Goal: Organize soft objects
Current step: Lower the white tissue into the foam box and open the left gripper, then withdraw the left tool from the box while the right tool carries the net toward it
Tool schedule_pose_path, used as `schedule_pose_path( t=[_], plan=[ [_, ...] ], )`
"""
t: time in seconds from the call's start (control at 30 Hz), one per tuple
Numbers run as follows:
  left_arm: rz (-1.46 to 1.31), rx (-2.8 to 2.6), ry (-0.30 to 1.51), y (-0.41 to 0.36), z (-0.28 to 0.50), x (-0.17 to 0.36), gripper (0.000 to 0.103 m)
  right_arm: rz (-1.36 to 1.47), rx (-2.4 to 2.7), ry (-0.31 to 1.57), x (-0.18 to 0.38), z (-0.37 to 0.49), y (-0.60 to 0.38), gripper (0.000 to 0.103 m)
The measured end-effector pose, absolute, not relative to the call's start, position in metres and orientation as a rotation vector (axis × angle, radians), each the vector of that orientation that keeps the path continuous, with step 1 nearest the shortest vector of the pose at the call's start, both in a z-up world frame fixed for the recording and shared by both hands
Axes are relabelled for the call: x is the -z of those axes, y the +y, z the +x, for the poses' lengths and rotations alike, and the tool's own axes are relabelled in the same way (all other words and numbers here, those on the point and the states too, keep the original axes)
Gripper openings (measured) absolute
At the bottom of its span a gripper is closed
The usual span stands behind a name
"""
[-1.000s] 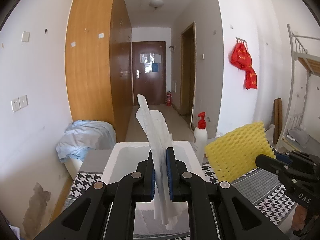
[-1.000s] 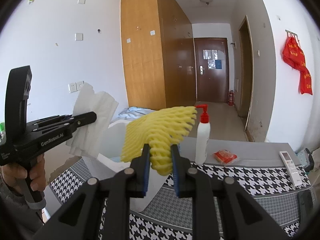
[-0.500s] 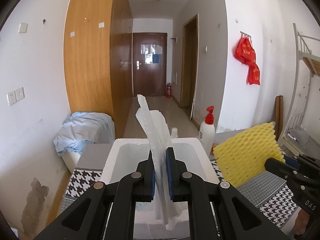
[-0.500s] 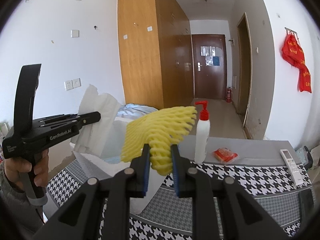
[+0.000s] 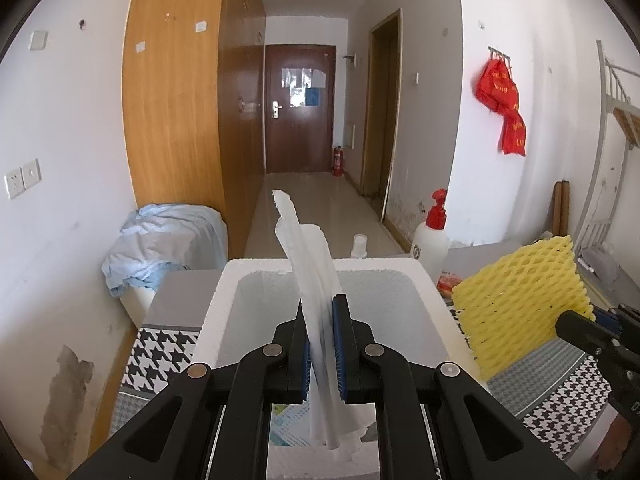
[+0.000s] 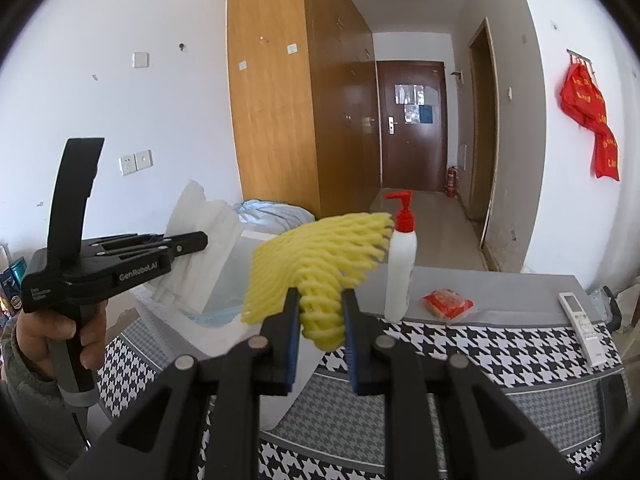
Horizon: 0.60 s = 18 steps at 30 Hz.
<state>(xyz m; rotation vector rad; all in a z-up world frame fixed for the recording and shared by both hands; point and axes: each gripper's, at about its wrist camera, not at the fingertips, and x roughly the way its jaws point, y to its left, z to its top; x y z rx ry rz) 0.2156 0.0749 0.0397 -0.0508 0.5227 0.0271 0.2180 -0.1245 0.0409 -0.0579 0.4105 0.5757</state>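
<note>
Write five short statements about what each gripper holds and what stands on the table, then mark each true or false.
1. The left gripper is shut on white foam sheets. True.
2. The right gripper holds the pump bottle. False: it is shut on the yellow foam net.
3. The white foam sheets are over the styrofoam box. True.
4. The pump bottle lies on its side. False: it stands upright.
5. A remote control lies on the table. True.
</note>
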Motion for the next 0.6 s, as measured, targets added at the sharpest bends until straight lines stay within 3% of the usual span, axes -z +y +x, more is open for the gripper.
schedule_pose_path(
  t=[0.13, 0.2, 0.23, 0.3, 0.4, 0.47, 0.6],
  plan=[
    [-0.046, -0.013, 0.536, 0.076, 0.219, -0.036, 0.011, -0.059, -0.564, 0.414, -0.041, 0.217, -0.122, 0.023],
    [-0.04, -0.011, 0.541, 0.076, 0.221, -0.036, 0.016, -0.058, -0.558, 0.416, -0.041, 0.217, -0.121, 0.023],
    [-0.04, -0.008, 0.543, 0.076, 0.22, -0.035, 0.021, -0.057, -0.554, 0.418, -0.042, 0.217, -0.12, 0.023],
    [-0.039, -0.013, 0.537, 0.076, 0.22, -0.036, 0.055, -0.058, -0.552, 0.419, -0.042, 0.218, -0.119, 0.023],
    [-0.044, -0.022, 0.496, 0.079, 0.213, -0.038, 0.082, -0.058, -0.55, 0.42, -0.042, 0.217, -0.117, 0.023],
    [-0.038, -0.028, 0.477, 0.081, 0.209, -0.039, 0.091, -0.059, -0.549, 0.422, -0.042, 0.218, -0.115, 0.023],
    [-0.034, -0.03, 0.46, 0.083, 0.203, -0.041, 0.097, -0.058, -0.548, 0.424, -0.043, 0.218, -0.113, 0.023]
  ],
)
